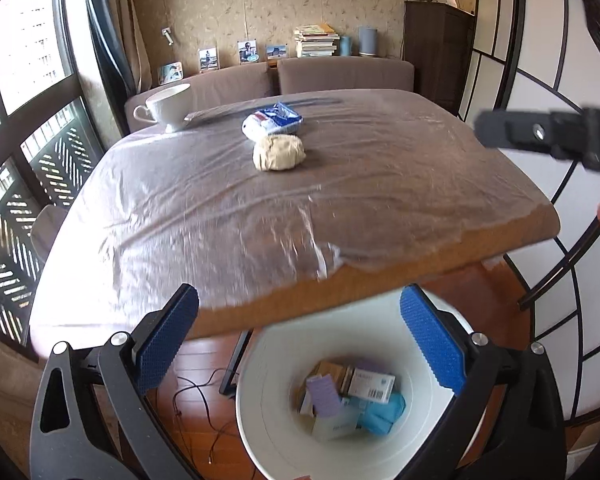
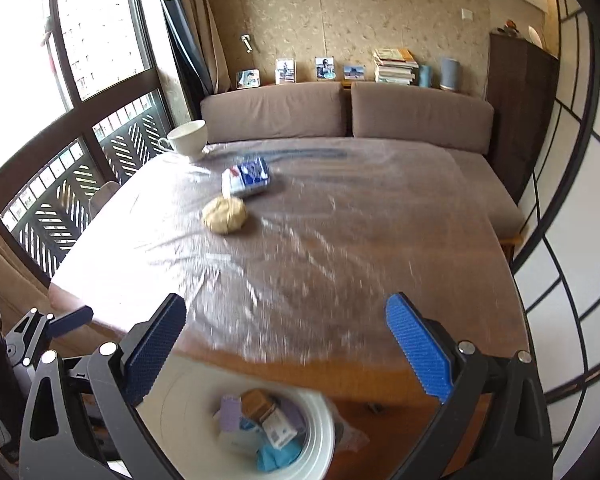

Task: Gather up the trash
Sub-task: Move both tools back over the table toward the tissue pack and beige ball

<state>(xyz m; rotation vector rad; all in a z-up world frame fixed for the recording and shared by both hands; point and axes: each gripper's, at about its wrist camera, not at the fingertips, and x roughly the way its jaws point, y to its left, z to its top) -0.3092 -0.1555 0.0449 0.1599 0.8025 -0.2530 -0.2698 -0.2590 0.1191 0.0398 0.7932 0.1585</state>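
Left wrist view: the left gripper (image 1: pixel 298 338) is held with its jaws spread wide and nothing between them, above a white bin (image 1: pixel 260 432) standing on the floor just off the near edge of the table (image 1: pixel 420 184). Small boxes (image 1: pixel 370 386) and blue wrapping (image 1: pixel 384 412) are contained in the bin. A crumpled beige paper ball (image 1: pixel 279 152) and a blue-and-white packet (image 1: pixel 273 121) are placed touching near the table's middle; a white cup (image 1: pixel 167 106) is set at the far left corner. Right wrist view: the right gripper (image 2: pixel 286 346) is likewise spread wide and empty.
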